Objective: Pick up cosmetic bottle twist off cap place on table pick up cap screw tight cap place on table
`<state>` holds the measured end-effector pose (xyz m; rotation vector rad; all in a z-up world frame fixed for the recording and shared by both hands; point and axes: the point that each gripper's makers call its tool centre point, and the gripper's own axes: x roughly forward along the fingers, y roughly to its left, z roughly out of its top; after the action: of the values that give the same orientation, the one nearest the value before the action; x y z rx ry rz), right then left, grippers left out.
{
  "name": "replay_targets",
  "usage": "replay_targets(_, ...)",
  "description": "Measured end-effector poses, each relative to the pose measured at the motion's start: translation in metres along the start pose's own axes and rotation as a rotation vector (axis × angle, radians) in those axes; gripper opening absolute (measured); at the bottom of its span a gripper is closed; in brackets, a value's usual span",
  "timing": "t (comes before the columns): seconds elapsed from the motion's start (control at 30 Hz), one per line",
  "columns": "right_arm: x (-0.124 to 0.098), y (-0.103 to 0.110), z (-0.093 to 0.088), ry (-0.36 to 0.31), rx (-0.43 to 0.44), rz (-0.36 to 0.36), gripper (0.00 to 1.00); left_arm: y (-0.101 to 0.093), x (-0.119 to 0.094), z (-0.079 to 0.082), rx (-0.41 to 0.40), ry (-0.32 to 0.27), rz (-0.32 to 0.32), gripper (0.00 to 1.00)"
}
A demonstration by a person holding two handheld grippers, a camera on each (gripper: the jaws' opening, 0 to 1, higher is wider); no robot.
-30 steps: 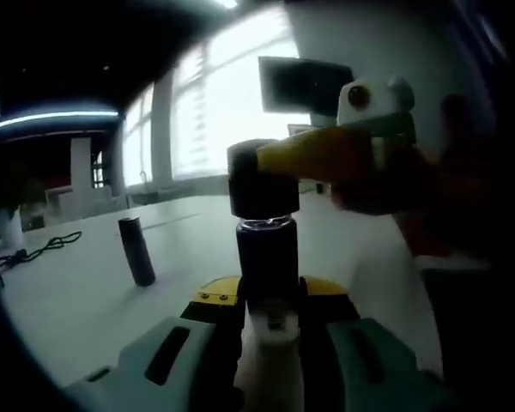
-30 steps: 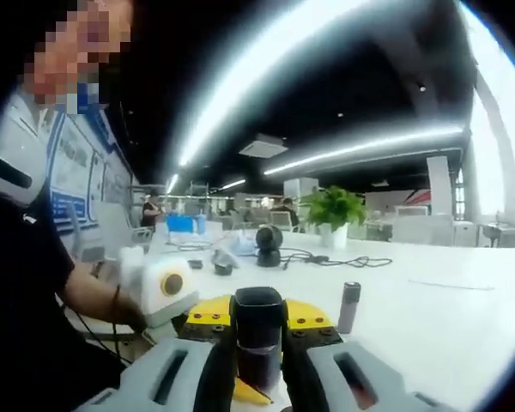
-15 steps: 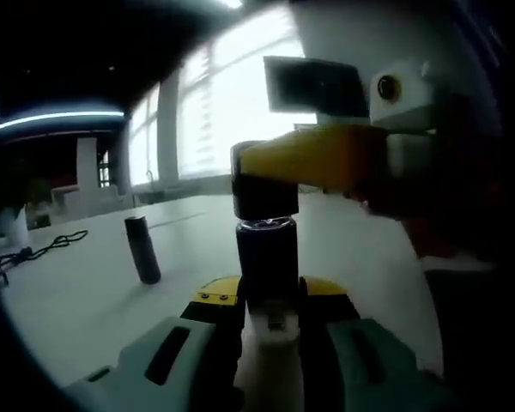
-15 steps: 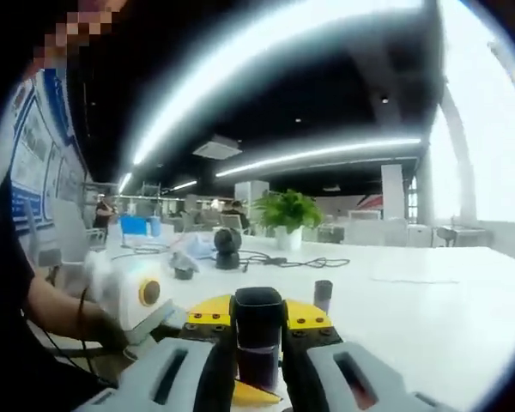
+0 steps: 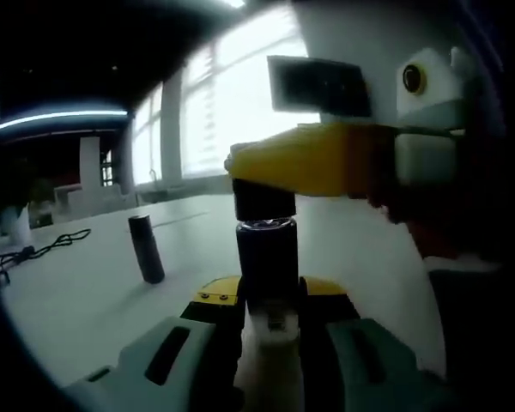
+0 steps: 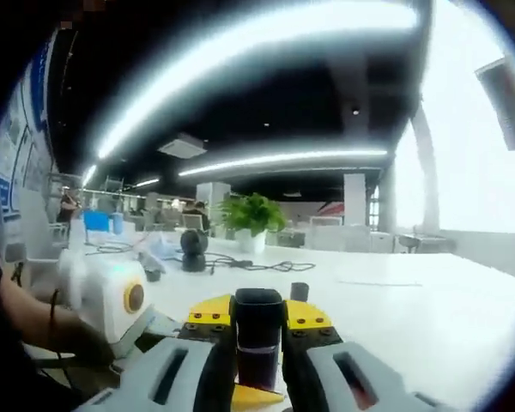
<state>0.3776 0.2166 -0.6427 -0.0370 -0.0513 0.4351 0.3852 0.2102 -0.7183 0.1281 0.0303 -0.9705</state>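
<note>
- My left gripper (image 5: 270, 330) pinches the dark cosmetic bottle (image 5: 267, 266) by its lower body and holds it upright above the white table (image 5: 86, 296).
- In the left gripper view, my right gripper (image 5: 279, 167) comes in from the right, its yellow jaws pressed onto the black cap (image 5: 264, 199) that sits on the bottle's neck.
- In the right gripper view, the same cap (image 6: 258, 319) stands squeezed between my right gripper's (image 6: 258, 365) own jaws, the bottle below it mostly hidden.
- I judge the step in hand to be turning the cap on its thread; whether it is loosening or tightening, I cannot tell.
- To do it well, I keep the left pinch firm so that the bottle does not spin along with the cap.
- I rotate the right gripper about the bottle's own axis and keep the cap level, because a tilted cap would bind on the thread.
- I grip the cap on its sides only, not pushing down on the neck.
- A second small dark cylinder (image 5: 146, 249) stands on the table well apart to the left; I stay clear of it.
</note>
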Motion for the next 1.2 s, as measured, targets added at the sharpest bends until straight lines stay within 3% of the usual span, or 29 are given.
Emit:
replay_targets(0.23,0.000,-0.001,0.000,0.000,0.002,-0.020,0.14,0.001,0.000,0.000,-0.001,0.000,0.003,0.14)
replay_targets(0.5,0.000,0.000,-0.001,0.017,-0.037,0.020,0.16,0.000,0.000,0.000,-0.005,0.000,0.000,0.14)
replay_targets(0.6,0.000,0.005,-0.005,0.014,0.008,0.070,0.35,0.000,0.000,0.000,-0.005,-0.001,-0.003,0.14)
replay_targets(0.7,-0.003,0.007,-0.007,0.014,-0.029,0.098,0.31,0.001,0.000,0.000,-0.015,0.001,-0.010,0.14)
replay_targets(0.97,-0.005,0.003,-0.005,0.000,0.014,0.173,0.33,0.001,0.000,-0.001,-0.044,0.013,-0.034,0.14)
replay_targets(1.03,-0.006,0.003,-0.002,-0.015,0.010,0.213,0.33,0.001,0.000,-0.001,-0.048,0.015,-0.043,0.14)
replay_targets(1.1,-0.009,0.007,0.004,-0.038,0.043,0.298,0.33,0.001,-0.001,-0.001,-0.053,0.017,-0.050,0.14)
replay_targets(1.2,-0.012,0.004,0.007,-0.038,0.004,0.356,0.35,-0.001,-0.001,-0.001,-0.049,0.014,-0.060,0.14)
